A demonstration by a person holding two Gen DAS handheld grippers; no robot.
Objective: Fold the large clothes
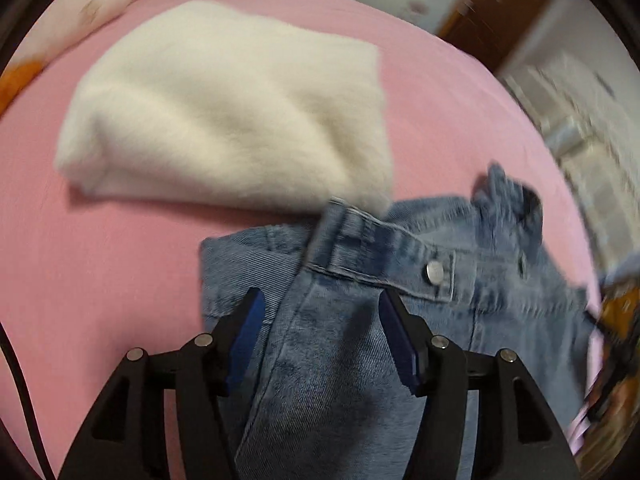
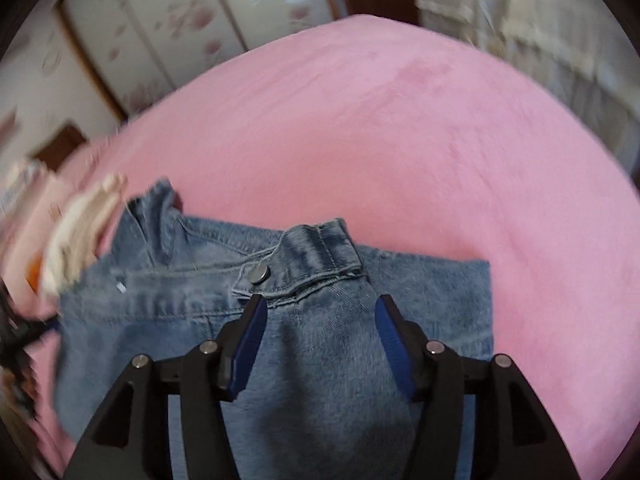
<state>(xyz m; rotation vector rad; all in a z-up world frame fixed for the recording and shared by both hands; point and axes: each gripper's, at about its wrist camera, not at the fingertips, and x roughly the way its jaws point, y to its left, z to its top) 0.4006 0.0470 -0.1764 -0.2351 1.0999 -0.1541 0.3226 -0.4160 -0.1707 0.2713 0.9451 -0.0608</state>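
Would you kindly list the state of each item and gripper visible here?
jeans: lying on the bed, waistband folded over, button showing.
white fleece: folded, beside the jeans.
left gripper: fingers open, denim between them, unpinched.
right gripper: fingers open over denim.
pink bed cover: spread flat.

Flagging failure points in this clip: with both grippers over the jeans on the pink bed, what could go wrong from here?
1. The jeans bunch up between the open pads of the left gripper and right gripper; the fold may loosen.
2. The waistband sticks up, so the stack may end uneven.
3. The white fluffy garment touches the jeans and could get dragged.
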